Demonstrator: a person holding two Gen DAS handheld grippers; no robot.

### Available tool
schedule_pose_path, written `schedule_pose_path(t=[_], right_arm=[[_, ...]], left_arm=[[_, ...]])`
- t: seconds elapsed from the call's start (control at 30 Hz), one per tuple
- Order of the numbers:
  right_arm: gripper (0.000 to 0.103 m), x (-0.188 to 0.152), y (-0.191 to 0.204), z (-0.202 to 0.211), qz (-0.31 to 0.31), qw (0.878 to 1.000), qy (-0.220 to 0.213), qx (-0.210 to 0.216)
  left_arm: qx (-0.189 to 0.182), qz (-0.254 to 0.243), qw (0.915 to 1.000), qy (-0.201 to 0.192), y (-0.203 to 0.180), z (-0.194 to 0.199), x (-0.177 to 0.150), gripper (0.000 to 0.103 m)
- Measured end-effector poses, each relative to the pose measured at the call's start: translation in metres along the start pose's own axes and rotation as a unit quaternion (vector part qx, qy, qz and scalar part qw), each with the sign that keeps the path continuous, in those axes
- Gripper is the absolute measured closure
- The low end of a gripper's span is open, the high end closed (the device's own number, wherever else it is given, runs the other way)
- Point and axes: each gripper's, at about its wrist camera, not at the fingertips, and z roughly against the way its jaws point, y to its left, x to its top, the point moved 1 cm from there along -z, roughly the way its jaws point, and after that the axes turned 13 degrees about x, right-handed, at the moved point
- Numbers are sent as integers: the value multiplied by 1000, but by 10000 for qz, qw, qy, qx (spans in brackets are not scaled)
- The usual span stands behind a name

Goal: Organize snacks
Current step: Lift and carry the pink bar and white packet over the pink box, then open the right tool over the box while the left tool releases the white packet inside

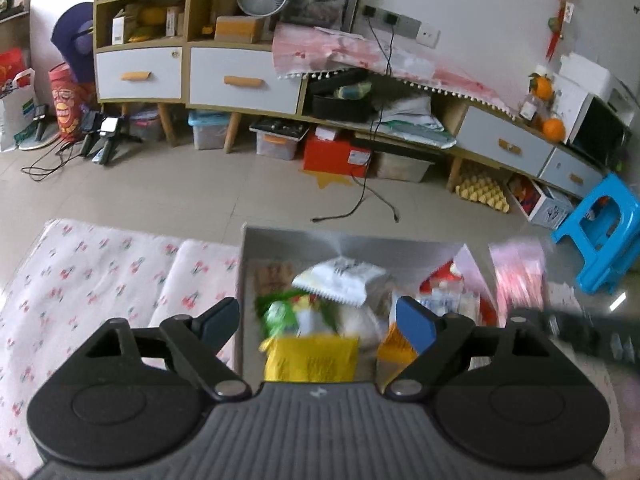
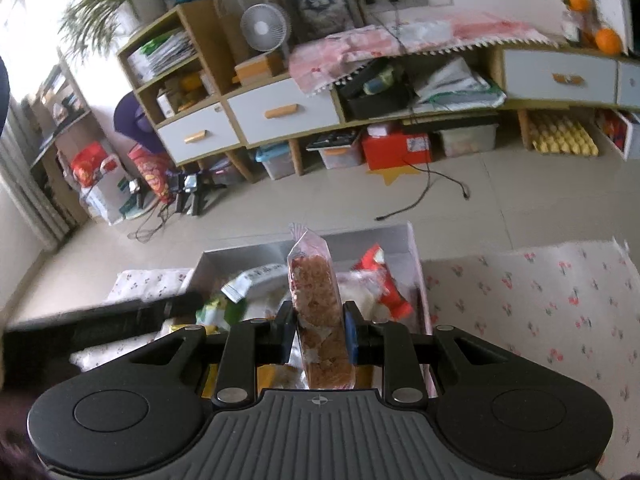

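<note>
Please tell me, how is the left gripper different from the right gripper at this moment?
The left gripper is open, its fingers spread wide, while the right gripper is shut on a clear-wrapped crispy snack bar. The left gripper holds nothing; the right gripper holds the bar upright. The left gripper looks down at loose packets such as the white packet; the right gripper's view is split by its bar. Both are above the grey box of snacks.

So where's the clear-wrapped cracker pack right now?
In the right wrist view, the cracker pack stands upright, clamped in the right gripper, above the box of snacks.
</note>
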Motion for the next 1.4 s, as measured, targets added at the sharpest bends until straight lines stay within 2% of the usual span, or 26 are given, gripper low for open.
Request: schedule_pose_path(t=[0.07, 0.13, 0.23, 0.37, 0.47, 0.6, 0.7, 0.83, 0.9, 1.17, 1.23, 1.27, 1.3, 1.4], right_arm=[[79, 8, 6, -8, 126, 9999, 71, -54], [79, 16, 7, -14, -30, 9999, 61, -93], [79, 27, -3, -22, -689, 9976, -35, -42], [79, 36, -21, -42, -1568, 9876, 103, 21], [79, 35, -34, -59, -2207, 9752, 150, -8], [79, 30, -48, -73, -3209, 9468, -92, 215], [79, 28, -51, -84, -3569, 9338, -165, 173], [79, 31, -47, -92, -3257, 9450, -159, -244], [74, 33, -45, -92, -3208, 9468, -202, -123], [73, 43, -29, -73, -2743, 9616, -115, 10], [64, 44, -25, -62, -2512, 9679, -53, -8], [54, 43, -24, -57, -2404, 9706, -51, -56], [49, 41, -23, -51, -2298, 9732, -54, -104], [45, 35, -23, -37, -2042, 9787, 13, -210]], left_arm=[[101, -168, 9998, 27, 0, 4, -4, 19], [179, -280, 9994, -30, 0, 7, -6, 17], [210, -472, 9987, 1, -1, 7, -2, 15], [-8, -331, 9994, 129, 1, 2, -1, 13], [-128, -205, 9995, 180, 4, -2, -4, 13], [-211, -170, 9994, 226, 4, -7, -6, 13], [-253, -121, 9993, 265, 5, -10, -6, 13], [-238, -75, 9992, 308, 9, -12, -7, 13], [-240, -61, 9992, 311, 11, -12, -8, 13], [-120, -33, 9993, 361, 15, -6, -8, 13], [-100, -76, 9994, 333, 15, -1, -6, 13], [-70, -85, 9994, 321, 14, 2, -5, 13], [-53, -100, 9995, 301, 15, 5, -4, 13], [-10, -161, 9996, 221, 13, 16, -2, 13]])
